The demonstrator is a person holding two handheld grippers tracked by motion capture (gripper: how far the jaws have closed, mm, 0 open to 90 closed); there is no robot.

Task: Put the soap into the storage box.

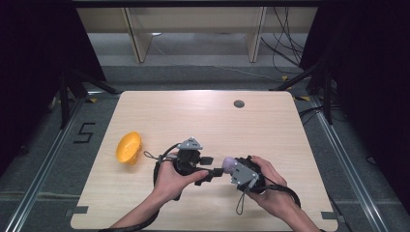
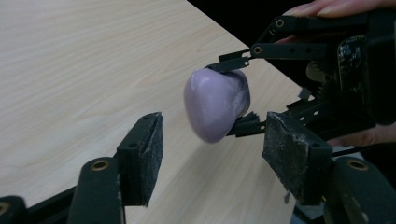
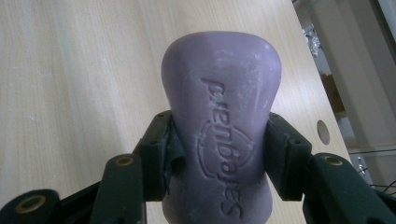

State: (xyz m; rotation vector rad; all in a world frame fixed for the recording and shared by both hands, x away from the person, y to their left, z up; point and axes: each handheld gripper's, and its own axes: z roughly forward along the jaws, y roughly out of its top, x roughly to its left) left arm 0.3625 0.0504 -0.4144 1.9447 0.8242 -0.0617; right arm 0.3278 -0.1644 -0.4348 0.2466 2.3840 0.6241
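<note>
A purple bar of soap (image 3: 219, 116) with embossed lettering is clamped at its narrow waist by my right gripper (image 3: 217, 156), which is shut on it. In the high view the soap (image 1: 228, 162) is held just above the table's front middle, with the right gripper (image 1: 233, 168) pointing left. My left gripper (image 1: 212, 166) faces it from the left. In the left gripper view its jaws (image 2: 215, 142) stand apart, and the soap (image 2: 215, 102) hangs a little ahead of them. Neither pad touches the soap. The right gripper's jaws pinch the bar from above and below there.
A yellow bowl (image 1: 128, 147) lies tipped on its side near the left edge of the wooden table (image 1: 203, 121). A small round hole (image 1: 239, 103) sits near the table's far edge. Shelving and cables stand beyond the table.
</note>
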